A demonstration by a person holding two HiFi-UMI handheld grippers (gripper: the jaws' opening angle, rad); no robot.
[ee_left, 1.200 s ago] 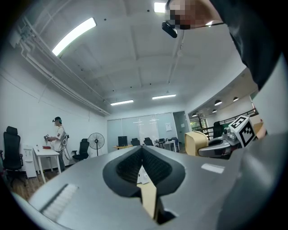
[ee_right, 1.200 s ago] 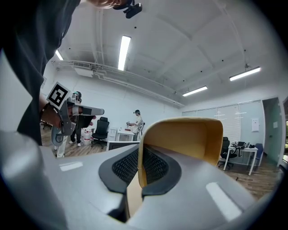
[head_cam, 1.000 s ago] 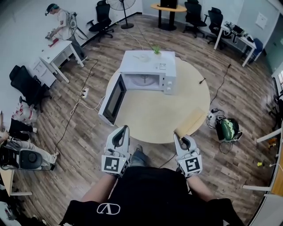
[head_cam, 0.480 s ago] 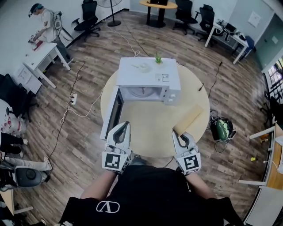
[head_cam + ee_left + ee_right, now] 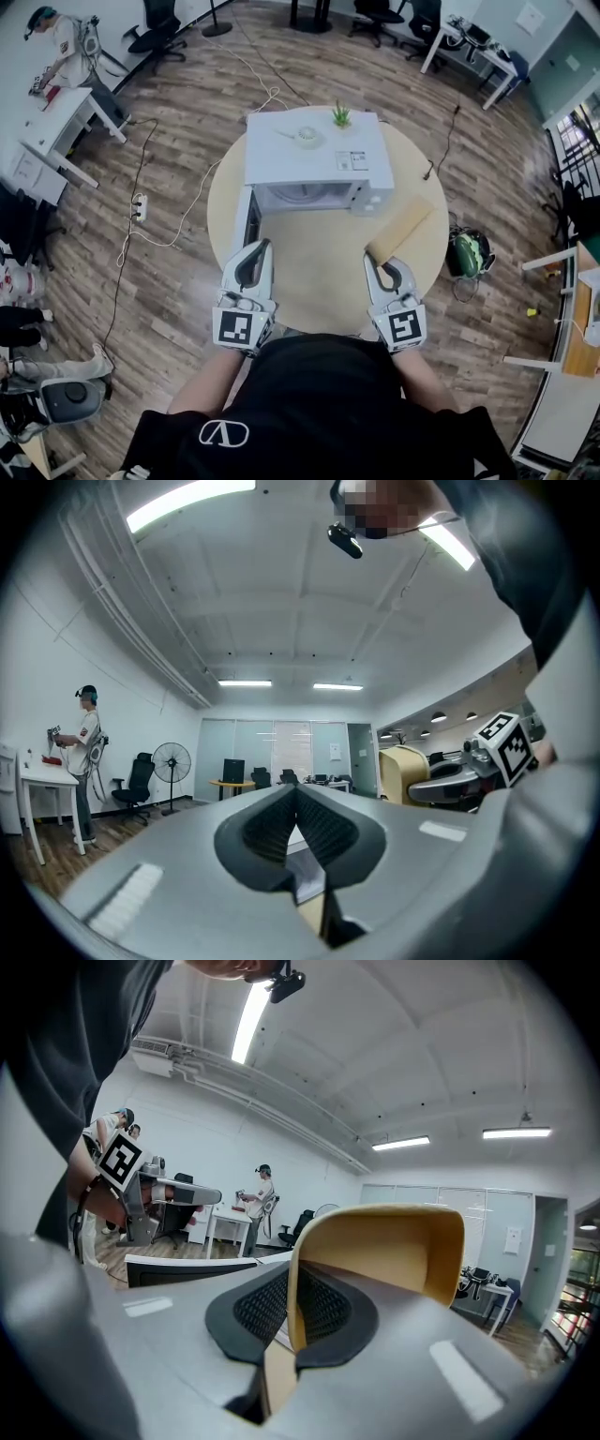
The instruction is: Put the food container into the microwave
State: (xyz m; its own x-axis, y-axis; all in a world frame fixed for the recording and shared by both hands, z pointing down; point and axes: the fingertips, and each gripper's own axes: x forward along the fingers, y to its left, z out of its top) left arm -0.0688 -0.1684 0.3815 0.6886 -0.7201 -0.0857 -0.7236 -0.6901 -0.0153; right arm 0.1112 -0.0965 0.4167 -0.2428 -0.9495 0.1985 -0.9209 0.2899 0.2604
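A white microwave [image 5: 314, 157] stands at the back of a round tan table [image 5: 319, 272], its door [image 5: 247, 223] swung open to the left. My right gripper [image 5: 382, 270] is shut on the rim of a tan food container [image 5: 401, 228], which hangs over the table's right part, right of the microwave's front. In the right gripper view the container [image 5: 394, 1251] rises from between the shut fingers of the right gripper [image 5: 292, 1309]. My left gripper [image 5: 254, 251] is shut and empty at the near end of the door; in its own view the left gripper [image 5: 298, 797] holds nothing.
A small green plant [image 5: 340, 114] and a white roll [image 5: 306, 136] sit on top of the microwave. A power strip [image 5: 141, 202] with cables lies on the floor to the left. A green bag [image 5: 466, 253] lies on the floor right of the table. A person [image 5: 56, 42] works at a far desk.
The table and microwave have come closer and more underneath the head view. Both grippers now reach over the table's near edge. The right gripper still holds the container.
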